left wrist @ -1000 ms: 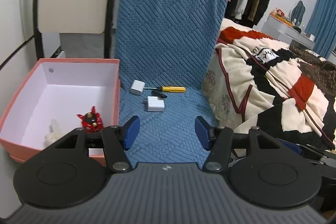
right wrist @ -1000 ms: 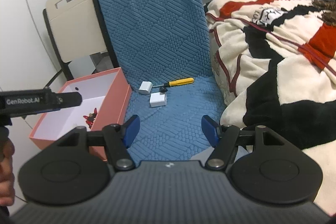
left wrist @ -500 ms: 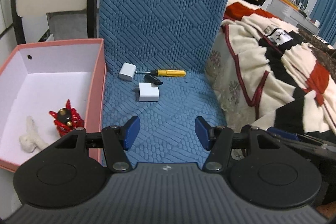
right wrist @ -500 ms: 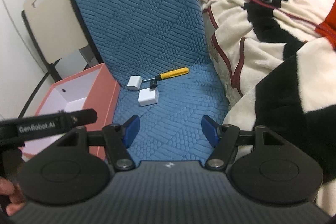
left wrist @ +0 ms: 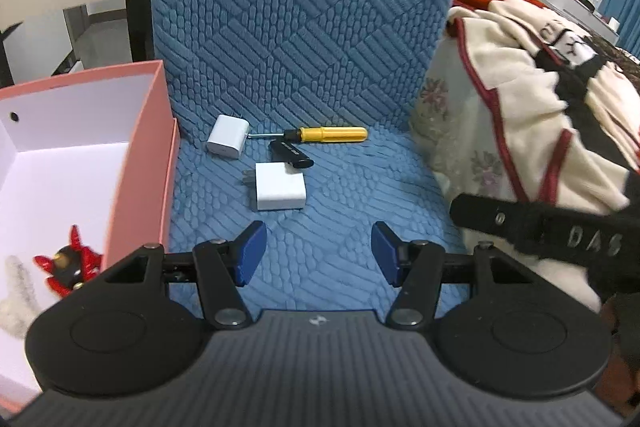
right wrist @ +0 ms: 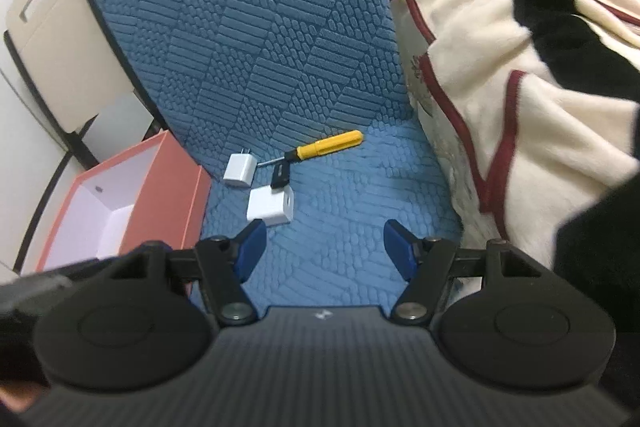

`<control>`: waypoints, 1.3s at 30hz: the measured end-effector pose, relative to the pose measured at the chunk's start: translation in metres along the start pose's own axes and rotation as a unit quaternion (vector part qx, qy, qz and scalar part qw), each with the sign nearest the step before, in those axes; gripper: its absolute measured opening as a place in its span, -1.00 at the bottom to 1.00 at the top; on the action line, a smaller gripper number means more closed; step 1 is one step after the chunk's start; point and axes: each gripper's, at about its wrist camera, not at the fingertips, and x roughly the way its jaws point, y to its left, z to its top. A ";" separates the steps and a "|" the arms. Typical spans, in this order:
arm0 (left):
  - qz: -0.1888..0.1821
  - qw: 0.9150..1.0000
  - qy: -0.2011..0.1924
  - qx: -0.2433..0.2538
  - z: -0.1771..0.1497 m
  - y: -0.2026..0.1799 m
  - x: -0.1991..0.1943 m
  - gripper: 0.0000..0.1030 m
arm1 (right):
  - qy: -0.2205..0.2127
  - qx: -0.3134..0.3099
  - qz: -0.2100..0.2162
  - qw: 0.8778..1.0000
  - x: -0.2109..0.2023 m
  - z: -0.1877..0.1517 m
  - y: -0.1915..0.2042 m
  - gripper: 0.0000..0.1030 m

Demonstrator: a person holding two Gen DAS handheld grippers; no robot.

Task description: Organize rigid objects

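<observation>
Both grippers, left [left wrist: 319, 253] and right [right wrist: 325, 250], gape empty; screwdriver [left wrist: 326, 135] tip hides behind charger [left wrist: 227, 137].

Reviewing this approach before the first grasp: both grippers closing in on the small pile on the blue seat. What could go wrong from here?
1. The items are crowded: the black stick lies against the near charger and beside the screwdriver, so a grasp may knock its neighbours.
2. The right gripper and left gripper, both open, aim at the same pile and could collide.
3. The far charger sits near the pink box; its wall may block the fingers.
</observation>
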 end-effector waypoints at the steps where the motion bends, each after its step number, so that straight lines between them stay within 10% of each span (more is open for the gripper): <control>1: -0.001 1.000 0.000 -0.004 0.001 0.002 0.008 0.24 | 0.003 0.001 0.000 1.000 0.007 0.003 0.000 0.31; 30: 0.000 0.999 -0.014 -0.047 -0.009 0.052 0.151 0.23 | 0.139 -0.010 0.098 0.985 0.221 0.050 0.027 0.07; 39: -0.014 0.998 -0.023 -0.052 -0.004 0.052 0.157 0.23 | 0.177 -0.001 0.114 0.978 0.252 0.056 0.026 -0.44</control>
